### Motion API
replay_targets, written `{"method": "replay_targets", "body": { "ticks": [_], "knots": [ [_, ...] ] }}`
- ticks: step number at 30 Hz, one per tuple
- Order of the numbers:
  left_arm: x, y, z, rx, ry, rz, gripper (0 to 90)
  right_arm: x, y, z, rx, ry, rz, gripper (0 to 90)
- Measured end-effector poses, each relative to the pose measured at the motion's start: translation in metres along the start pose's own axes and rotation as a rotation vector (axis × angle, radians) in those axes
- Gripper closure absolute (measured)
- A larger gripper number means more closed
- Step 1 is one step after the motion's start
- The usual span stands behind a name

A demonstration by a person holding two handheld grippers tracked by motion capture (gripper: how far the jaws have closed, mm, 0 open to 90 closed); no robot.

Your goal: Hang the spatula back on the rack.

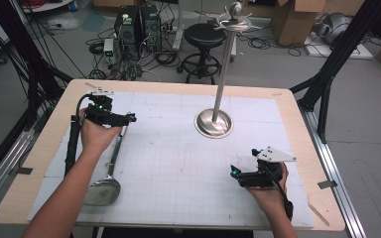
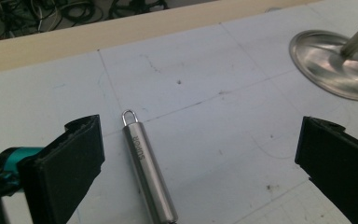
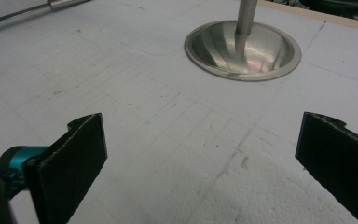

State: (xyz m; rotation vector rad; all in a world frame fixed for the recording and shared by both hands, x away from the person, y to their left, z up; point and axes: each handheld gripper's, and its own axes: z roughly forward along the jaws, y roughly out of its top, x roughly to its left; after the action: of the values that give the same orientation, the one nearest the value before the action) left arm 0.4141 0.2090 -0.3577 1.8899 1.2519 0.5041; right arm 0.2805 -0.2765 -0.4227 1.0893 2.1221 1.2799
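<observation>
Left of centre on the table (image 1: 178,163), steel ladle (image 1: 110,171) lying flat, its handle end between the spread fingers (image 2: 70,158) of the left gripper (image 1: 129,118), untouched, right gripper (image 1: 234,171) lower right, fingers (image 3: 74,154) spread, metal stand (image 1: 214,122) beyond

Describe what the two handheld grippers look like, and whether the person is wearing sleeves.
Both are black. The left gripper has a small green light and a black cable; the right gripper carries a grey three-cornered plate on top. Each gripper view shows flat black jaw pads and a teal fitting at the base. The forearms are bare, with no sleeves in view.
</observation>
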Motion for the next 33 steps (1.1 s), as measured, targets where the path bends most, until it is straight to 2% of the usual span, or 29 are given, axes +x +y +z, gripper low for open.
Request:
{"method": "replay_targets", "body": {
  "ticks": [4,7,9,12,14,19,24,30,33],
  "knots": [
    [0.004,0.001,0.012,0.035,0.025,-0.025,1.7,-0.001,0.0,0.001,-0.002,-0.002,0.003,0.5],
    [0.005,-0.001,0.02,0.07,0.022,-0.039,1.7,-0.001,0.0,0.0,-0.003,-0.003,-0.001,0.5],
    [0.005,-0.002,0.024,0.104,0.027,-0.031,1.7,0.0,0.0,0.0,0.002,-0.003,-0.001,0.5],
    [0.005,-0.003,0.028,0.12,0.041,-0.029,1.7,-0.001,0.0,0.001,0.003,-0.002,-0.007,0.5],
    [0.008,-0.005,0.032,0.144,0.07,-0.03,1.7,0.0,0.0,0.002,0.009,0.0,-0.004,0.5],
    [0.01,-0.01,0.041,0.182,0.075,-0.047,1.7,0.0,0.0,0.002,0.003,-0.001,-0.005,0.5],
    [0.009,-0.013,0.05,0.221,0.085,-0.039,1.7,-0.001,0.0,0.002,0.004,0.004,-0.001,0.5],
    [0.017,-0.02,0.059,0.289,0.133,-0.044,1.7,-0.001,0.0,0.002,0.006,0.005,-0.002,0.5],
    [0.018,-0.022,0.062,0.308,0.135,-0.048,1.7,-0.001,-0.001,0.002,0.01,0.007,-0.003,0.5]
  ]
}}
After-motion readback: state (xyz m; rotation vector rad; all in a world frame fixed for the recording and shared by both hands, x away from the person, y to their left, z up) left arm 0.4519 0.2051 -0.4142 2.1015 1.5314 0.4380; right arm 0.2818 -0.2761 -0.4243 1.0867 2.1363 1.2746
